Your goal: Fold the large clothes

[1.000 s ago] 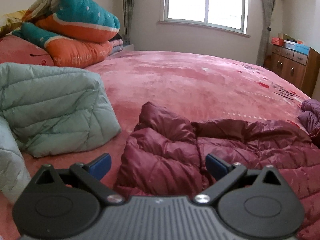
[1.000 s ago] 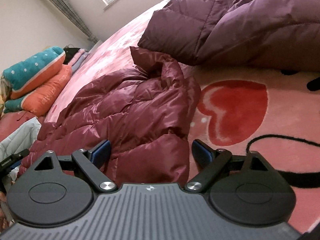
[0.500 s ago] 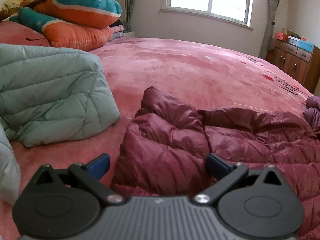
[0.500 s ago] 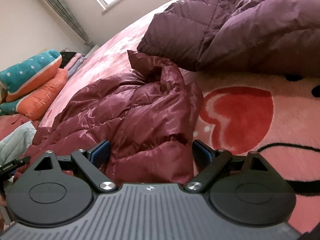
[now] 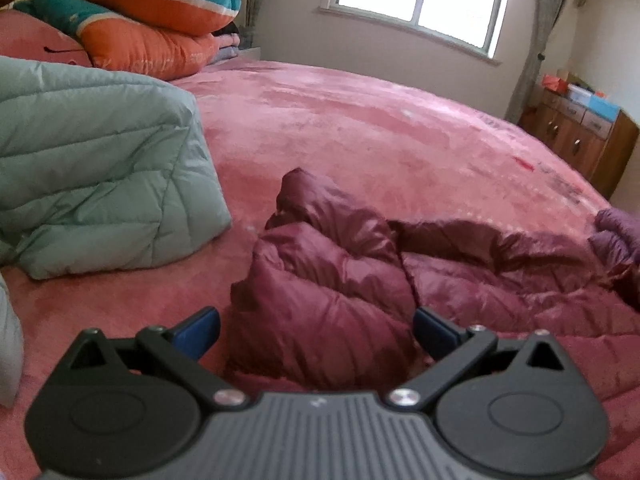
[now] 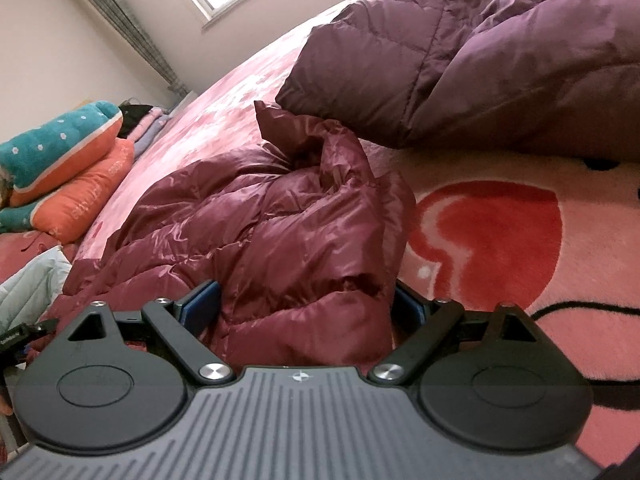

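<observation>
A crumpled maroon puffer jacket (image 5: 332,280) lies on the pink bedspread (image 5: 380,128). My left gripper (image 5: 316,330) is open, its blue fingers on either side of a bunched corner of the jacket at its left end. In the right wrist view the same jacket (image 6: 260,220) lies across the bed. My right gripper (image 6: 306,306) is open, its fingers straddling the jacket's other bunched end, close to the fabric on both sides.
A folded mint-green puffer jacket (image 5: 100,176) sits at the left. A purple puffer jacket (image 6: 480,52) lies at the right. Orange and teal quilts (image 5: 148,12) are stacked at the head of the bed. A wooden cabinet (image 5: 576,140) stands by the window wall.
Both grippers have moved lower and closer to the jacket, so the bunched ends sit deeper between the fingers. The right fingers have narrowed slightly around the fabric.
</observation>
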A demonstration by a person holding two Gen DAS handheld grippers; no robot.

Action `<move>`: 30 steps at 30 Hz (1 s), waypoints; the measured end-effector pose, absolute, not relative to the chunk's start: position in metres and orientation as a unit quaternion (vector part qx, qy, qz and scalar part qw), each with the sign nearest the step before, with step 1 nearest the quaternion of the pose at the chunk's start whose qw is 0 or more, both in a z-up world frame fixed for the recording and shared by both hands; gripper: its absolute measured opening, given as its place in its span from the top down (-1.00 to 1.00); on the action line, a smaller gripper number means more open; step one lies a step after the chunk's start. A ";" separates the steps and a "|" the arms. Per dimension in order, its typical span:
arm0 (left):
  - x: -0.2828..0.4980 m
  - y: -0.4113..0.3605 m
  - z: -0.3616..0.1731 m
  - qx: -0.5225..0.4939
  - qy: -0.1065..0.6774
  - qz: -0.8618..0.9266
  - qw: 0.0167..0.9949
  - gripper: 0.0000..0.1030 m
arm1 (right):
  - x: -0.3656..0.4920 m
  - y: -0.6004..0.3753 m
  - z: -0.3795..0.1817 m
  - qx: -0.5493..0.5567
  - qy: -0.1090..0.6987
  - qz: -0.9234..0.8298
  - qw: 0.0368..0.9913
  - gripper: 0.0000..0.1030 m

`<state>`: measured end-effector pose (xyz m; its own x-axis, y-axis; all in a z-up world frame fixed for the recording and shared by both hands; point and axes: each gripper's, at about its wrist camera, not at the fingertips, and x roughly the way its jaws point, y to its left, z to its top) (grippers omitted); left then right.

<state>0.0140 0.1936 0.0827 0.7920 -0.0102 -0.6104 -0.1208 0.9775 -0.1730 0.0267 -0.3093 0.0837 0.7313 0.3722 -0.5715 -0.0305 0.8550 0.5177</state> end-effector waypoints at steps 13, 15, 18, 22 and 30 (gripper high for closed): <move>0.025 0.251 0.062 -0.241 0.384 -0.018 0.891 -0.98 | 0.039 -0.312 0.095 0.207 0.404 0.137 0.880 -1.00; 0.028 0.246 0.056 -0.241 0.397 -0.036 0.885 -0.98 | 0.040 -0.313 0.094 0.210 0.401 0.141 0.881 -1.00; 0.036 0.243 0.046 -0.260 0.416 -0.060 0.869 -0.98 | 0.041 -0.316 0.091 0.223 0.395 0.145 0.879 -1.00; 0.045 0.240 0.036 -0.275 0.424 -0.071 0.860 -0.99 | 0.039 -0.319 0.092 0.224 0.392 0.150 0.880 -1.00; 0.058 0.236 0.029 -0.284 0.417 -0.088 0.859 -0.99 | 0.039 -0.325 0.093 0.236 0.387 0.155 0.878 -1.00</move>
<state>0.0577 0.2356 0.0293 0.6366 -0.3872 -0.6669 -0.0865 0.8235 -0.5606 0.0385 -0.3251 0.0925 0.6518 0.4555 -0.6063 -0.0894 0.8401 0.5350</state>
